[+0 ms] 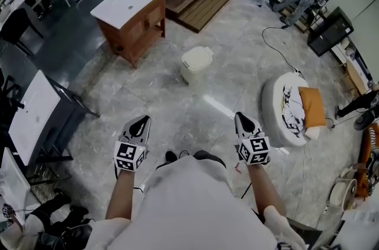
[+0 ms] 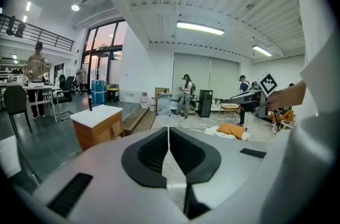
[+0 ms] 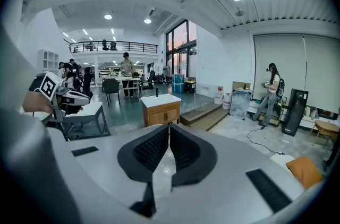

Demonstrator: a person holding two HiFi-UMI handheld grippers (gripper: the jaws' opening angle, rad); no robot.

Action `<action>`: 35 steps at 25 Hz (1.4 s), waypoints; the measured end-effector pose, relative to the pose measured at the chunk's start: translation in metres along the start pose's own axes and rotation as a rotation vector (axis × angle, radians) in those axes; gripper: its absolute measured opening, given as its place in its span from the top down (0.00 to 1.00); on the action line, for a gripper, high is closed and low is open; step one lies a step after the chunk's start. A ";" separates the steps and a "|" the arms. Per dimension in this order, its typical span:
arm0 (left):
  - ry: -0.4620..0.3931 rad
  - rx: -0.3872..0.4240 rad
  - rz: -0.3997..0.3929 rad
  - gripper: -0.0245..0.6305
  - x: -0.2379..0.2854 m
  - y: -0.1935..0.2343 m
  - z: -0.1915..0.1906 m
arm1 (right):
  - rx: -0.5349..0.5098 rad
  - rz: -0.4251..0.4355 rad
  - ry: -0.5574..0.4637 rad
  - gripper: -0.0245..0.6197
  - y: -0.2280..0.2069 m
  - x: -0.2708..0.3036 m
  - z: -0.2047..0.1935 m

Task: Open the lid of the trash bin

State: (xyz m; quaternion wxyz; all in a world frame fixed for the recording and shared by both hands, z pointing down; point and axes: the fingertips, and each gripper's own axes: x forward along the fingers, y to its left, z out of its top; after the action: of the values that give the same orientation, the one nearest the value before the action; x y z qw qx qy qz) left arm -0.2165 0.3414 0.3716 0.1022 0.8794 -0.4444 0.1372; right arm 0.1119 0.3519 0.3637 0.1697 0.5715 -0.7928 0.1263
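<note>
Up the middle of the head view, above and between your two tools, the small cream plastic trash bin (image 1: pixel 196 63) stands upright on the pale marble floor (image 1: pixel 177 106), its long axis vertical. Its domed cream lid (image 1: pixel 198 54) sits down on the rim, closed, and faces up at the camera. You cannot tell from this height which side carries the hinge. Just to the upper left of the bin is the brown wooden cabinet with a white top (image 1: pixel 133 15), and well to the lower right lies the round white cushion (image 1: pixel 283 109) with an orange pillow (image 1: pixel 312 106) on it.

Your forearms come up from the bottom edge on either side of your white shirt. The left gripper (image 1: pixel 142 120) sits in the lower left and the right gripper (image 1: pixel 239 117) in the lower right, each with its marker cube nearest you. Both point up the frame and lean slightly inward toward the bin, level with each other and well apart from it.

Your left gripper view shows the dark ribbed pads (image 2: pixel 154 151) pressed together with nothing between them. Your right gripper view shows the same: pads (image 3: pixel 154 151) meeting along one line, holding nothing.
</note>
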 end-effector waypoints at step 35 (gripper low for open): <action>0.046 -0.024 0.044 0.93 0.055 0.032 0.000 | 0.002 0.084 0.042 0.91 -0.023 0.090 0.007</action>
State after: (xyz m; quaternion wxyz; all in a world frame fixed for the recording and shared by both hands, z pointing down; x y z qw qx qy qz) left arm -0.2110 0.2814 0.3917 0.1201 0.8647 -0.4626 0.1544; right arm 0.1068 0.2643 0.3943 0.1804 0.5353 -0.8122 0.1457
